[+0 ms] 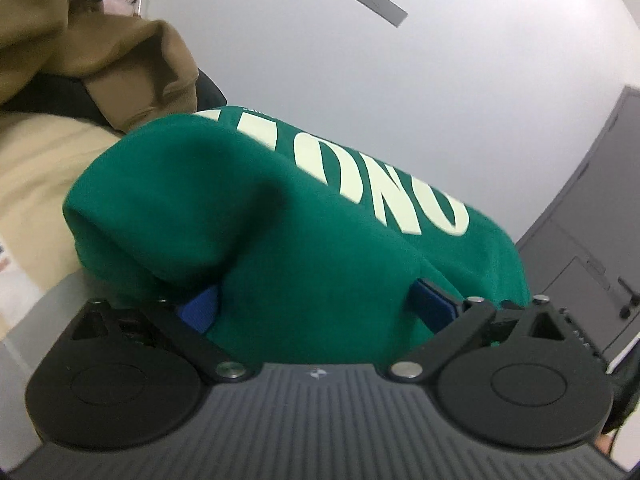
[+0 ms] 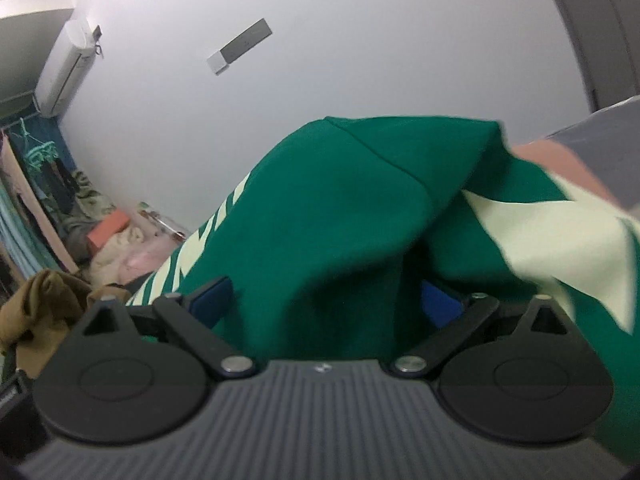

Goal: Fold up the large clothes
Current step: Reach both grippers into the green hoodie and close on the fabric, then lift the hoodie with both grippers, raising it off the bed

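the green sweatshirt [image 1: 320, 240] bunches between the spread blue pads of both the left gripper [image 1: 320, 304] and the right gripper [image 2: 332, 300] — jaws wide, with no visible pinch. judging by this it's mid-fold — next, pinch an edge and lay it flat.

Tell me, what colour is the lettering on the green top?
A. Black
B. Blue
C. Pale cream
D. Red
C: the big letters printed across the green top are pale cream, seen in both views.
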The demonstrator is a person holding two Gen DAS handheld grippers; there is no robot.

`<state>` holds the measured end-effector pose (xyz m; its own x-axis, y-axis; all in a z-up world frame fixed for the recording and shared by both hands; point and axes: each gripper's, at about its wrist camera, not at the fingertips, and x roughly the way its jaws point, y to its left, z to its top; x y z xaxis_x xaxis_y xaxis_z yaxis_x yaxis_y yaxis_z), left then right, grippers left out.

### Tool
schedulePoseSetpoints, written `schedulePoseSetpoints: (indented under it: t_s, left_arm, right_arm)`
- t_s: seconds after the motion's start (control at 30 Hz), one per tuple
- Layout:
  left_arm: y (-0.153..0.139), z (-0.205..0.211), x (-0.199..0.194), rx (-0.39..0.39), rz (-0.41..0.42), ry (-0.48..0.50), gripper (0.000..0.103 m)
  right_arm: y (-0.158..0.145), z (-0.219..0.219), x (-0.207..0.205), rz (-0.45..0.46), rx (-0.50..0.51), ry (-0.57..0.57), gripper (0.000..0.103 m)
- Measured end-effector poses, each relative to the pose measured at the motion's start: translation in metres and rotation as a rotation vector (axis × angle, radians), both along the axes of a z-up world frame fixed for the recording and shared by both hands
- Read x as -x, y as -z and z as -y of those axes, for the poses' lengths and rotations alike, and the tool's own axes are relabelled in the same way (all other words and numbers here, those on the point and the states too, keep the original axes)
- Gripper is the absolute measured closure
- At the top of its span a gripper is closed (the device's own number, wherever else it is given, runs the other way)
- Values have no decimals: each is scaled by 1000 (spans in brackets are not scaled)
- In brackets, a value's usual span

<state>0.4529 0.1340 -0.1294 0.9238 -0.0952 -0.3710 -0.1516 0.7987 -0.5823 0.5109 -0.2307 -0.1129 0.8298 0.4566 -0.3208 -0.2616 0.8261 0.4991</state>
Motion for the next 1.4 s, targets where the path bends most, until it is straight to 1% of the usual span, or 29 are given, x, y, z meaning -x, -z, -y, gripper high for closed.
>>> schedulePoseSetpoints:
  t_s: [0.03, 0.07, 0.1, 0.13, 0.17, 0.2, 0.23, 0.27, 0.33, 0.37, 0.43, 0.47, 0.5, 0.53, 0.57, 0.6, 0.67, 0.77, 0.87, 0.9, 1.0, 1.03, 1.13, 1.2, 1.23, 1.3, 1.37, 1.4]
  left_arm:
    - [1, -1, -5, 0, 4, -2, 12]
    - [1, -1, -8, -3, 8, -5, 14]
    - [0, -1, -11, -7, 16, -9, 20]
    - [-1, -2, -13, -14, 22, -17, 29]
    - [-4, -2, -16, -28, 21, -27, 35]
    - [-7, -2, -18, -43, 20, -30, 49]
    - [-12, -1, -20, -56, 33, -23, 70]
    - [-19, -2, -20, -63, 53, -6, 74]
    - [-37, 0, -18, -90, 81, 8, 85]
    - [-47, -2, -15, -90, 101, 18, 86]
    - [-67, -5, -6, -77, 135, 33, 89]
    - [-78, -7, 2, -79, 152, 41, 90]
    - [-91, -10, 9, -81, 177, 49, 90]
    - [-105, -10, 18, -80, 200, 53, 91]
    - [-117, -13, 28, -74, 216, 58, 91]
    - [-130, -16, 37, -64, 232, 65, 91]
    - [-157, -18, 57, -54, 266, 79, 91]
    - [-199, -16, 98, -74, 325, 99, 91]
    - [-242, -11, 147, -105, 390, 128, 91]
    - [-254, -7, 165, -114, 405, 136, 91]
    - [-283, 1, 215, -148, 459, 159, 91]
    - [-285, 3, 240, -160, 482, 165, 91]
    - [-309, 9, 288, -169, 553, 185, 91]
    - [-318, 12, 312, -170, 575, 198, 91]
    - [-319, 15, 320, -166, 577, 205, 91]
    - [-316, 20, 328, -156, 553, 219, 90]
    - [-304, 25, 329, -129, 493, 236, 90]
    - [-292, 26, 323, -110, 453, 246, 90]
  right_arm:
    - [1, -2, -9, -13, -5, -11, 5]
    - [2, -4, -17, -23, -7, -17, 13]
    - [2, -7, -25, -38, -8, -41, 20]
    - [1, -9, -31, -41, -4, -53, 34]
    - [-1, -12, -35, -43, 8, -59, 48]
    - [-6, -15, -38, -41, 34, -59, 58]
    - [-10, -16, -38, -26, 52, -63, 71]
    - [-15, -16, -36, -6, 60, -71, 80]
    - [-32, -17, -23, 66, 89, -101, 90]
    - [-40, -18, -18, 98, 110, -117, 92]
    - [-67, -21, 8, 211, 192, -124, 94]
    - [-78, -21, 13, 241, 206, -131, 94]
    - [-93, -21, 26, 273, 214, -136, 94]
    - [-105, -22, 31, 285, 220, -140, 94]
    - [-119, -23, 45, 310, 234, -145, 94]
    - [-130, -23, 55, 336, 233, -125, 94]
    - [-155, -21, 81, 380, 237, -127, 94]
    - [-189, -12, 123, 427, 222, -125, 94]
    - [-220, -2, 169, 478, 208, -127, 94]
    - [-232, 3, 190, 498, 198, -129, 94]
    - [-256, 16, 243, 550, 188, -127, 94]
    - [-263, 20, 259, 563, 183, -125, 94]
    - [-279, 32, 304, 601, 171, -129, 94]
    - [-290, 40, 334, 635, 157, -137, 94]
    - [-293, 40, 344, 638, 150, -137, 94]
    - [-294, 43, 361, 615, 143, -138, 94]
    - [-287, 42, 368, 557, 140, -133, 94]
    - [-277, 43, 364, 502, 141, -132, 94]
